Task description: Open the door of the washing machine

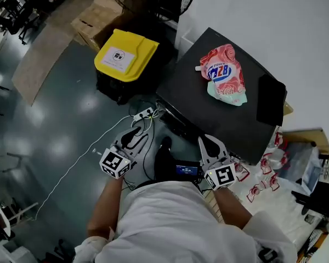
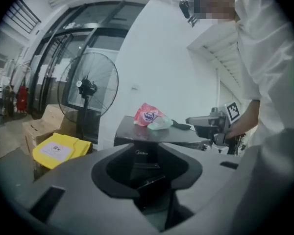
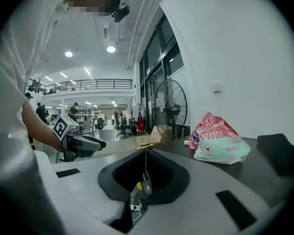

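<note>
Reference item: the washing machine (image 1: 208,108), a dark cabinet set against the white wall, whose flat top serves as a surface. On that surface lie a pink-and-mint detergent bag (image 1: 223,74), on the wall side, and a flat black item (image 1: 271,99) near the machine's right-hand edge. The door is on the machine's front face, the side towards me. In the left gripper view that face is dim and partly masked by the gripper body, so the door looks closed, but I cannot confirm it. My left gripper (image 1: 134,137) is off the machine's front left corner, above the floor, jaws spread with nothing between them. My right gripper (image 1: 211,145) is at the machine's front edge, jaws likewise apart and empty. A yellow-lidded bin (image 1: 126,55) stands left of the machine. A power strip (image 1: 142,114) lies on the floor by its front left corner.
</note>
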Action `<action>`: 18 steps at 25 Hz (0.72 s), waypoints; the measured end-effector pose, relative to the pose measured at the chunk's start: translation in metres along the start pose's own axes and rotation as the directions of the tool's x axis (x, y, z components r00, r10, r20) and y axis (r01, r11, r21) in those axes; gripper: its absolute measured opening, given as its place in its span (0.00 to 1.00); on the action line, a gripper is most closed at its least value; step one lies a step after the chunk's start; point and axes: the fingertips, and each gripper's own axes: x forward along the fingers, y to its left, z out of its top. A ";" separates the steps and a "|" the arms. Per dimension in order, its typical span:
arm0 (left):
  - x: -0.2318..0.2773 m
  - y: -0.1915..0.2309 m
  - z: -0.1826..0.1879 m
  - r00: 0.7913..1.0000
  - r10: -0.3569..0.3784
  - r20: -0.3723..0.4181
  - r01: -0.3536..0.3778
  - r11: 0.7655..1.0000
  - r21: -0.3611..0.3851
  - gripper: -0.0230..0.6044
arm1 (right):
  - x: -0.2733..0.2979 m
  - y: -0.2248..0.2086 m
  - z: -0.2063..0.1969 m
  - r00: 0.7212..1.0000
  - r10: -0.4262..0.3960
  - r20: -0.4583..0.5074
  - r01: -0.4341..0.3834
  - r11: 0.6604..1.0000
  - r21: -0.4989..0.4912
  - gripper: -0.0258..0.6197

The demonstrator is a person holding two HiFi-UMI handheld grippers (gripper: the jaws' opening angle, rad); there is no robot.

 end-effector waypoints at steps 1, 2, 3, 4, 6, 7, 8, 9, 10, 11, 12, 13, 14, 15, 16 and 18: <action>0.015 0.004 -0.011 0.999 -0.035 -0.041 0.036 0.999 0.017 0.27 | 0.008 -0.003 -0.001 1.000 0.004 -0.015 -0.004 1.000 -0.010 0.09; 0.028 0.006 -0.024 0.994 -0.070 -0.086 0.073 0.997 0.036 0.28 | 0.014 -0.004 -0.003 0.999 0.007 -0.034 -0.008 1.000 -0.011 0.09; 0.040 0.008 -0.037 0.986 -0.104 -0.133 0.112 0.992 0.054 0.29 | 0.020 -0.005 -0.004 0.999 0.009 -0.046 -0.009 1.000 -0.004 0.09; 0.051 0.010 -0.051 0.975 -0.137 -0.177 0.151 0.986 0.068 0.30 | 0.026 -0.008 -0.004 0.999 0.006 -0.042 -0.006 1.000 0.004 0.09; 0.074 0.017 -0.081 0.947 -0.194 -0.255 0.221 0.972 0.082 0.31 | 0.037 -0.017 -0.005 1.000 -0.010 -0.029 0.010 1.000 0.014 0.09; 0.085 0.022 -0.098 0.931 -0.217 -0.294 0.252 0.964 0.086 0.31 | 0.042 -0.021 -0.008 0.999 -0.019 -0.037 0.019 1.000 0.022 0.09; 0.095 0.026 -0.117 0.911 -0.239 -0.337 0.284 0.955 0.091 0.31 | 0.045 -0.024 -0.013 0.998 -0.025 -0.050 0.027 0.999 0.035 0.09; 0.103 0.029 -0.136 0.888 -0.260 -0.379 0.317 0.944 0.094 0.32 | 0.047 -0.026 -0.018 0.997 -0.028 -0.067 0.031 0.998 0.049 0.09; 0.111 0.031 -0.154 0.864 -0.280 -0.418 0.348 0.933 0.093 0.33 | 0.048 -0.026 -0.023 0.996 -0.028 -0.087 0.034 0.998 0.062 0.09; 0.119 0.033 -0.173 0.841 -0.297 -0.452 0.374 0.923 0.088 0.33 | 0.048 -0.026 -0.028 0.994 -0.031 -0.102 0.039 0.997 0.073 0.09; 0.126 0.036 -0.190 0.821 -0.309 -0.479 0.393 0.916 0.083 0.33 | 0.049 -0.027 -0.031 0.994 -0.041 -0.103 0.049 0.995 0.082 0.09; 0.133 0.038 -0.204 0.805 -0.318 -0.501 0.409 0.909 0.081 0.33 | 0.051 -0.029 -0.033 0.994 -0.054 -0.099 0.063 0.994 0.089 0.09; 0.139 0.041 -0.217 0.790 -0.327 -0.518 0.427 0.901 0.083 0.33 | 0.052 -0.031 -0.037 0.993 -0.070 -0.097 0.079 0.992 0.094 0.09; 0.144 0.042 -0.227 0.775 -0.340 -0.533 0.449 0.889 0.087 0.33 | 0.052 -0.031 -0.041 0.991 -0.087 -0.101 0.097 0.990 0.101 0.09; 0.149 0.043 -0.235 0.759 -0.356 -0.546 0.477 0.874 0.093 0.33 | 0.051 -0.029 -0.046 0.988 -0.106 -0.112 0.118 0.987 0.110 0.09; 0.157 0.041 -0.246 0.730 -0.388 -0.563 0.535 0.837 0.117 0.33 | 0.042 -0.023 -0.063 0.975 -0.140 -0.172 0.162 0.979 0.122 0.09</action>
